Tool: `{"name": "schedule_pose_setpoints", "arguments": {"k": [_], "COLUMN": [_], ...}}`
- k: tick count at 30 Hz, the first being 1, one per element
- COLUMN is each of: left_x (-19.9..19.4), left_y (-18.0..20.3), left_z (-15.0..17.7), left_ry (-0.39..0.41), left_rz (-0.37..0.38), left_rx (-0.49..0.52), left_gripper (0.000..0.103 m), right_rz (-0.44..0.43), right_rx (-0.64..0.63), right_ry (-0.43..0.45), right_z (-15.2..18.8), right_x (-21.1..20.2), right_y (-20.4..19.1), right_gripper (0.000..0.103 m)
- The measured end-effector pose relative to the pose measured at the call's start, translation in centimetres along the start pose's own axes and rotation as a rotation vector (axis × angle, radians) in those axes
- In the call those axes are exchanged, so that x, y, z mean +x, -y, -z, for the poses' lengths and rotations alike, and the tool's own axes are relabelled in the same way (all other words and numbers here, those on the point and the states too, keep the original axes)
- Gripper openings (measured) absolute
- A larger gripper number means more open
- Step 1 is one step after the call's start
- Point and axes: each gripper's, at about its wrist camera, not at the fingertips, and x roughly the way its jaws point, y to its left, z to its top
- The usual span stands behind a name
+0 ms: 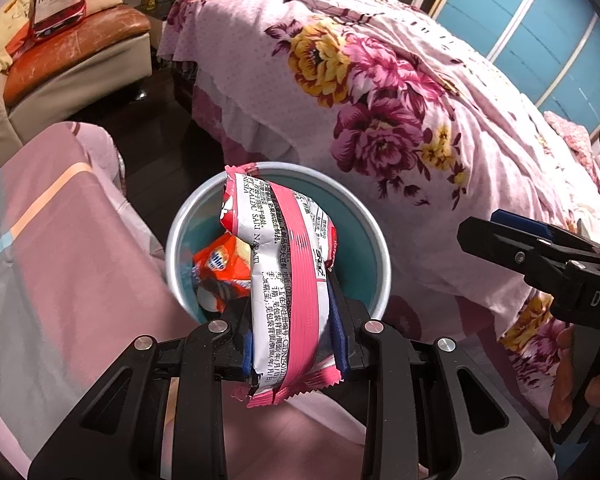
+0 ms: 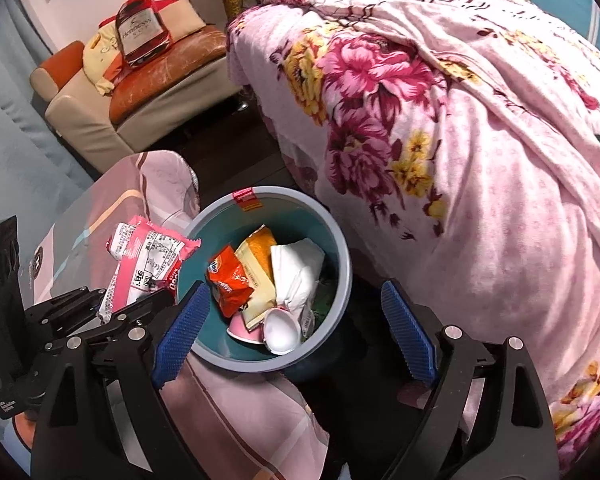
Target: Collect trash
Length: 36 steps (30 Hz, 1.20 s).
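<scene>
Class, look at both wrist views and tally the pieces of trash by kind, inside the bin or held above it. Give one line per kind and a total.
Snack packets: 3, the pink and white packet in the left gripper, the orange packet and the yellow packet in the bin
Crumpled white paper: 1
Pink cup: 1
Total: 5

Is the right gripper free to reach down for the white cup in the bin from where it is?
Probably yes. The right gripper is open and empty above the bin, and the white cup lies on top with its mouth facing up. The left gripper, shut on the pink wrapper, stays off to the side.
</scene>
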Motion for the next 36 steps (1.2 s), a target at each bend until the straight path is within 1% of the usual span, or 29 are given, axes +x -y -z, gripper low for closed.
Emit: {"name": "schedule_pose_setpoints", "arguments": {"k": [1,3,5,6,8,10,12,20,26,27,29,36], "left_x": [0.1,0.0,-0.1,-0.1,-0.1,-0.4,-0.6,-1.5,-3.2,-3.6,-4.3,-7.3], "left_y": [0.2,0.4,0.6,0.6,0.4,0.0,-0.3,-1.6,-2.7,-2.9,-3.2,-4.4], "left_z": [-0.1,-0.2,-0.2,-0.3,-0.3,-0.3,-0.2,0.7,1.8,2.0,2.4,4.4], "left_ry": [0.002,0.011,0.023,0.026,0.027,0.041,0.042,0.031,0.041,0.044,0.045,0.073], "left_rz": [0.003,0.002,-0.002,-0.005,-0.015,-0.029,-0.039,-0.066,-0.077,-0.088,-0.090,-0.140], "left_rx": [0.002,0.004,0.008,0.008,-0.005,-0.020,-0.027,-0.051,-0.080,-0.084,-0.087,-0.115], "left_gripper": [0.033,0.042,0.056,0.061,0.080,0.087,0.088,0.088,0.089,0.089,0.094,0.099], "right_rz": [0.005,0.010,0.016,0.018,0.019,0.020,0.019,0.007,0.016,0.018,0.023,0.035], "right_rx": [0.005,0.010,0.012,0.013,0.012,0.009,0.007,0.001,-0.029,-0.033,-0.044,-0.083], "right_ry": [0.004,0.007,0.008,0.007,0.004,0.002,-0.002,-0.023,-0.011,-0.008,0.000,0.010], "right_z": [0.0,-0.1,-0.1,-0.1,-0.1,0.0,0.0,0.5,1.1,1.2,1.5,3.1], "right_x": [-0.1,-0.3,-0.4,-0.4,-0.4,-0.3,-0.2,-0.4,-1.6,-1.8,-2.4,-4.2], "right_y": [0.2,0.4,0.4,0.4,0.4,0.2,0.1,-0.8,-2.2,-2.4,-3.0,-4.8], "right_gripper": [0.083,0.083,0.083,0.083,0.083,0.083,0.084,0.091,0.094,0.094,0.096,0.096]}}
